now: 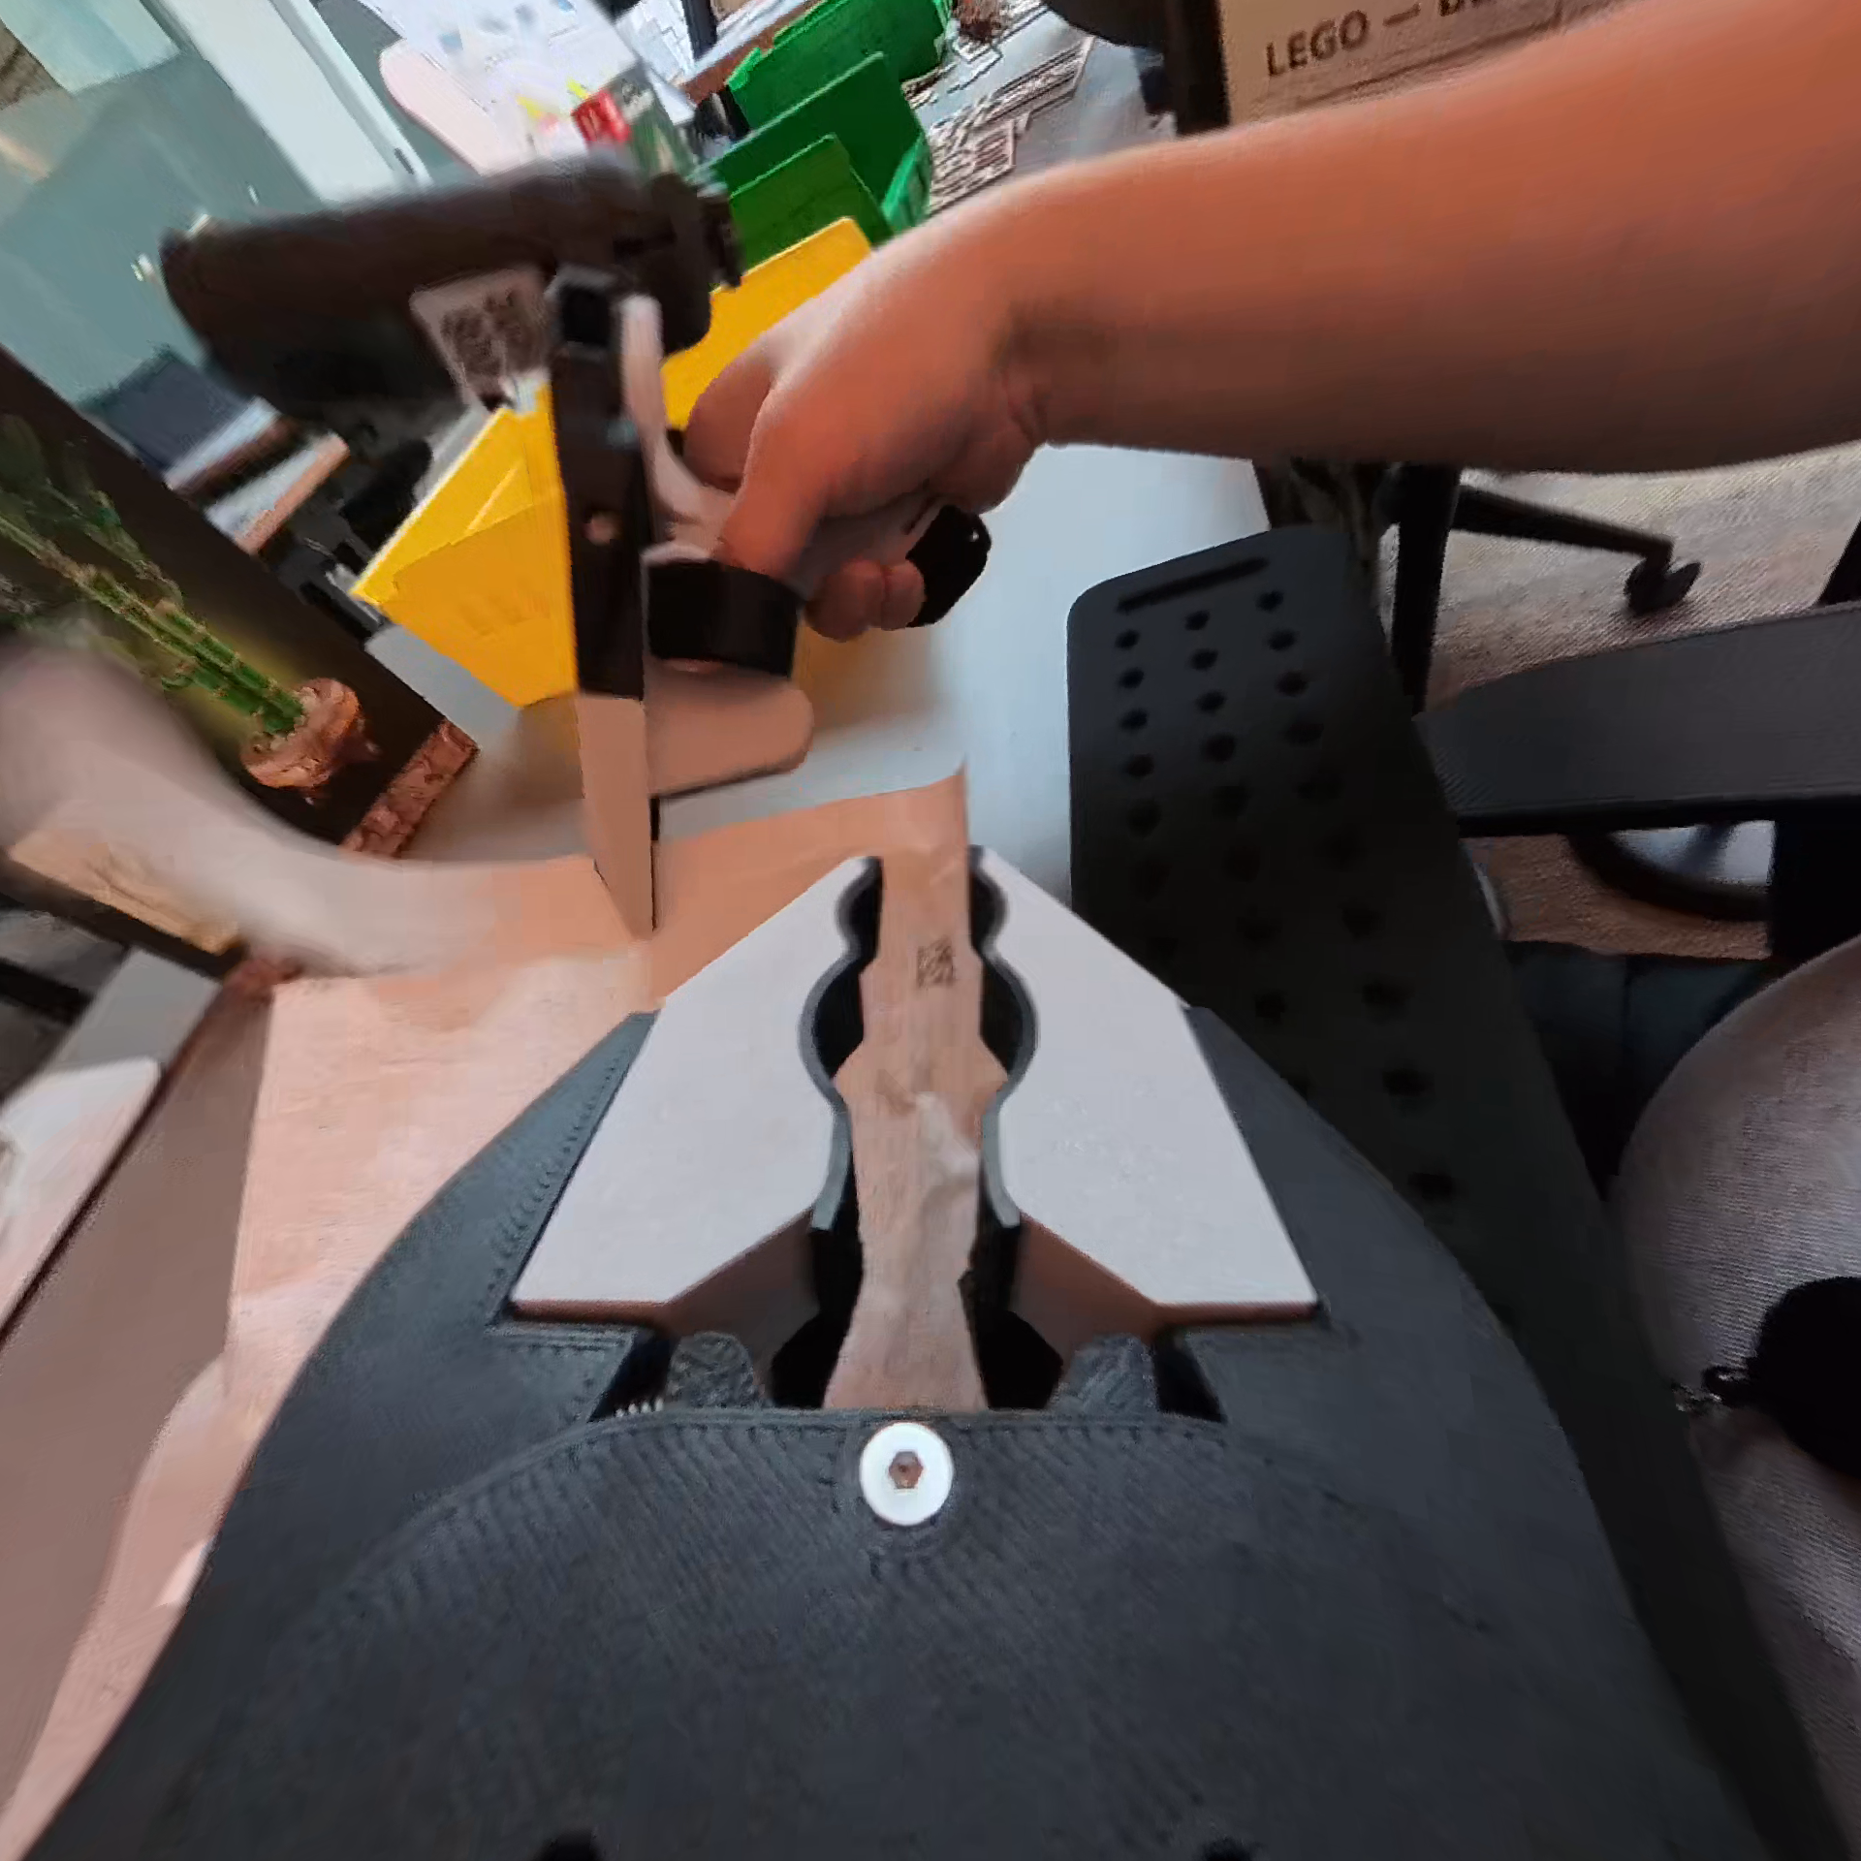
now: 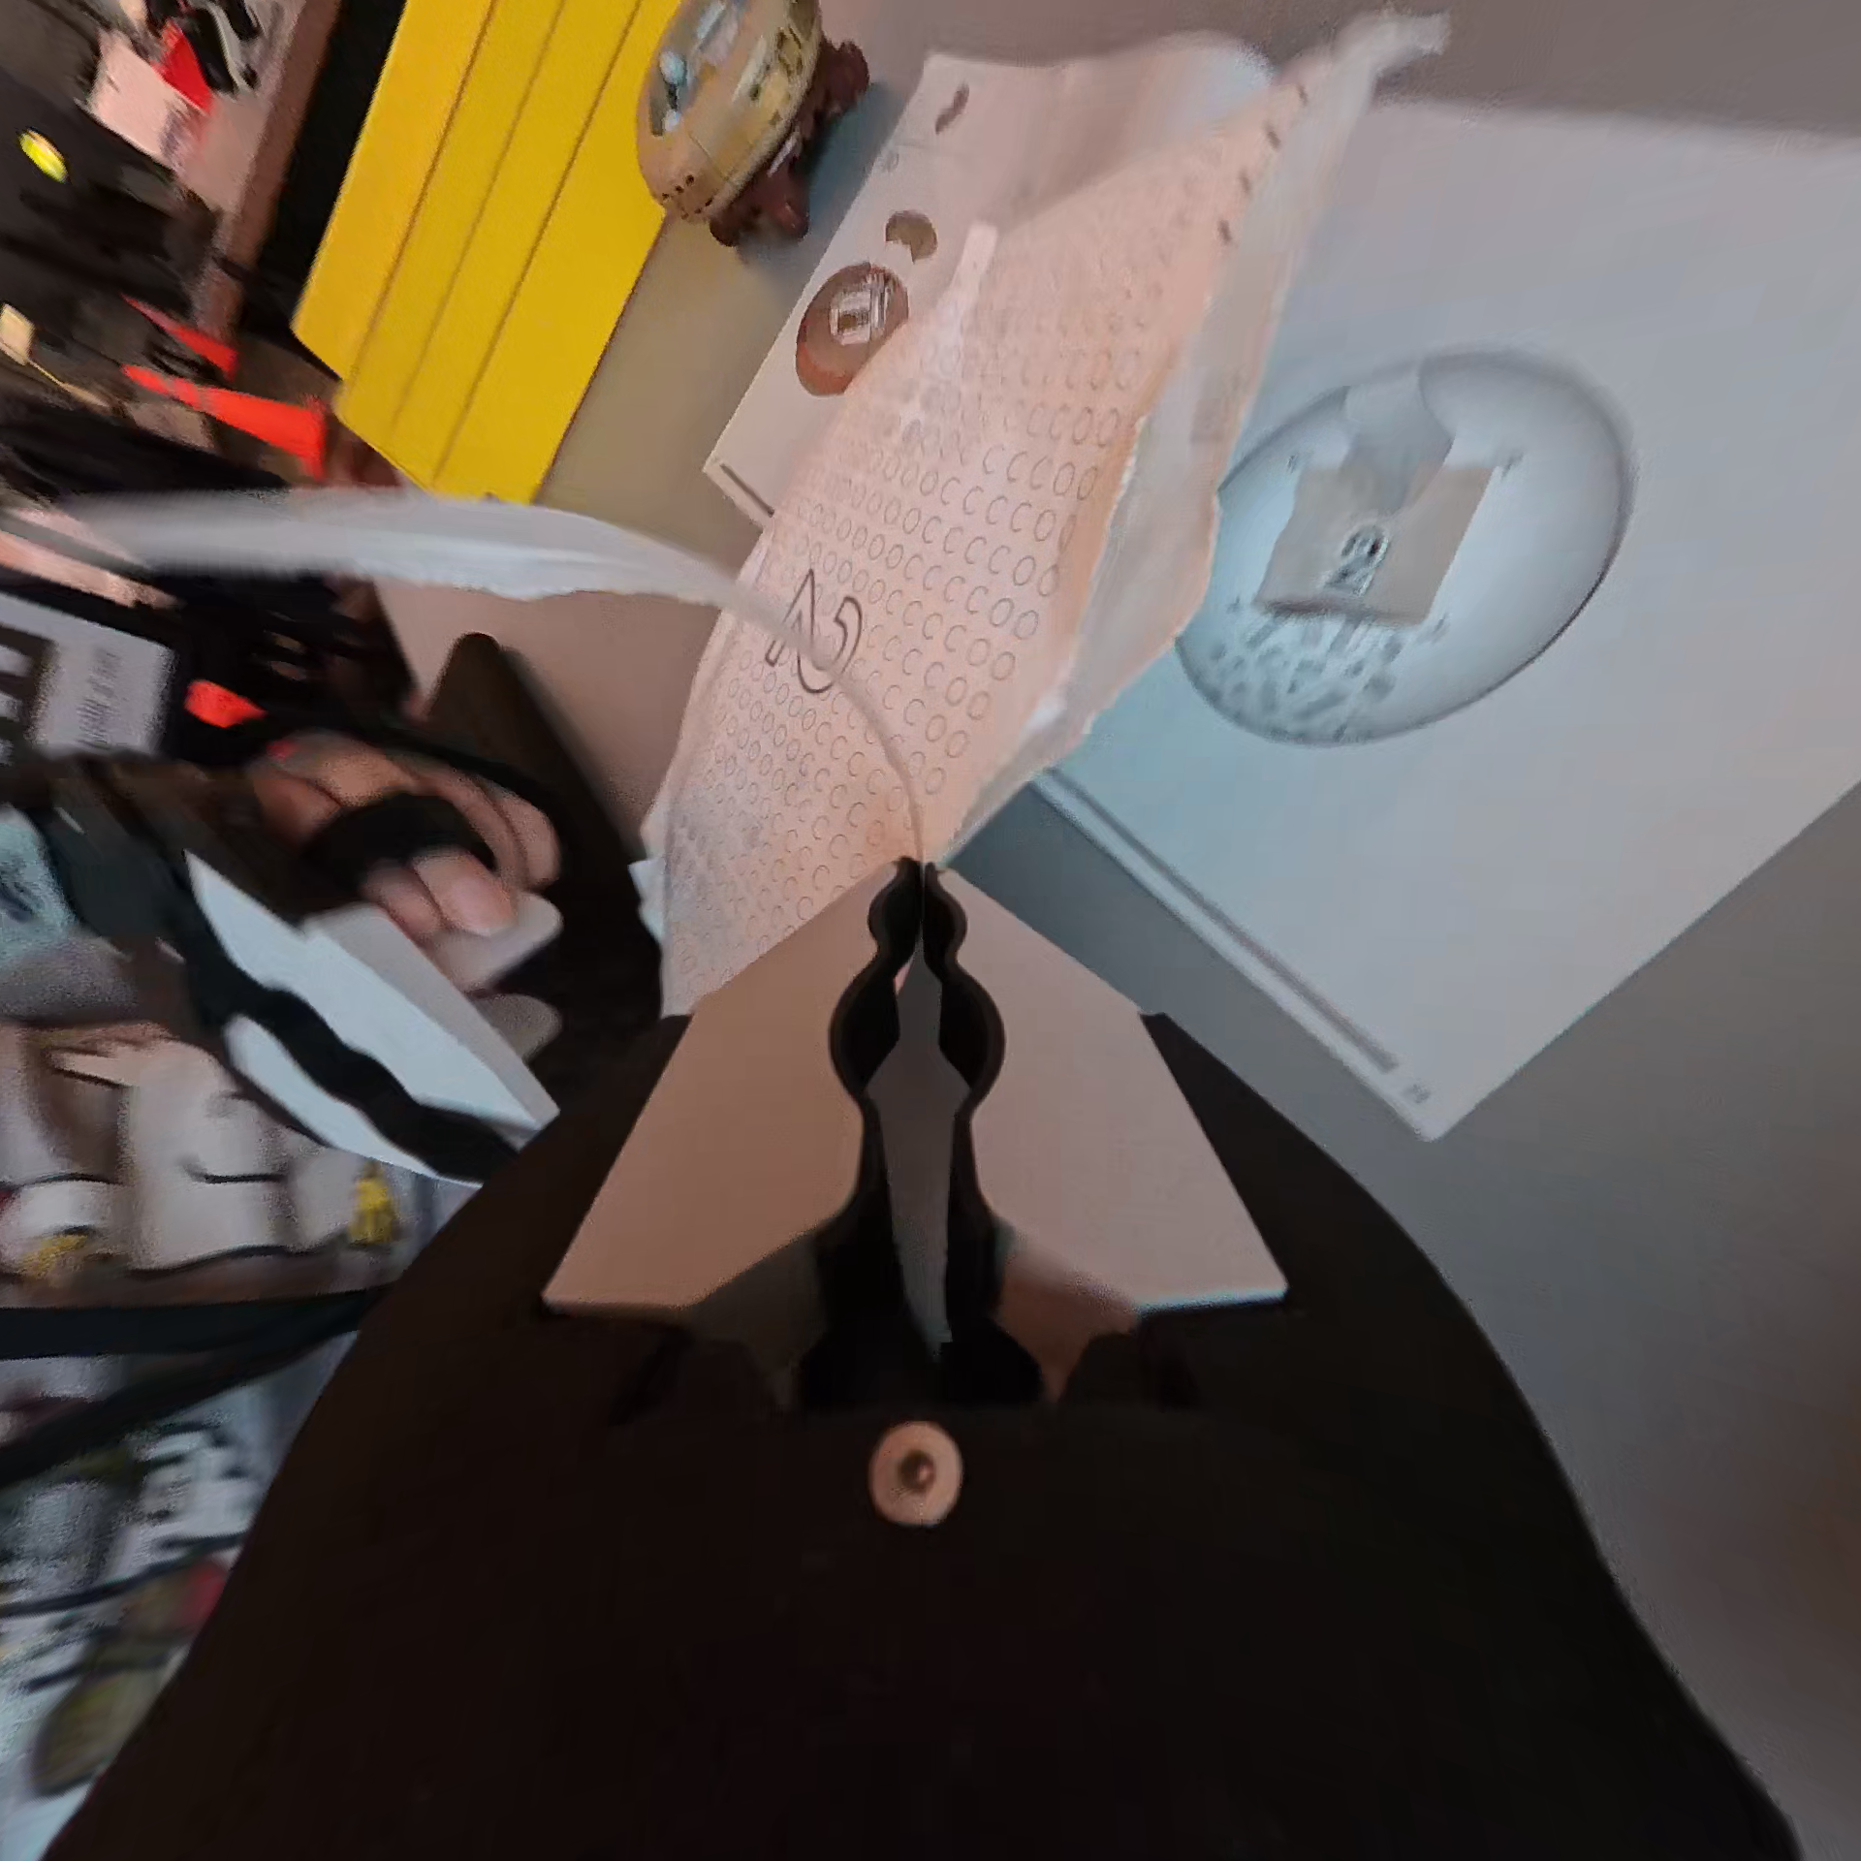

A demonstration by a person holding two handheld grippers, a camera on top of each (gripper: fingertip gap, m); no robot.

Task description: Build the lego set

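A pale paper bag (image 1: 433, 1017) printed with small circles is held up between both grippers. My left gripper (image 1: 921, 866) is shut on one part of it, and the paper runs down between its fingers. My right gripper (image 1: 629, 886), held by a hand (image 1: 876, 443), points down and pinches the bag further left. In the right wrist view my right gripper (image 2: 921, 871) is shut on the bag's edge (image 2: 957, 564). A torn strip of paper (image 2: 403, 549) curls off to the left. The left gripper (image 2: 383, 1017) shows blurred at the left.
A yellow bin (image 1: 473, 574) and green bins (image 1: 826, 141) stand behind. A dark set box (image 1: 171, 624) leans at the left. A black perforated chair part (image 1: 1259, 806) is at the right. A white instruction booklet (image 2: 1511, 806) and a small round tan and brown model (image 2: 735, 111) lie on the table.
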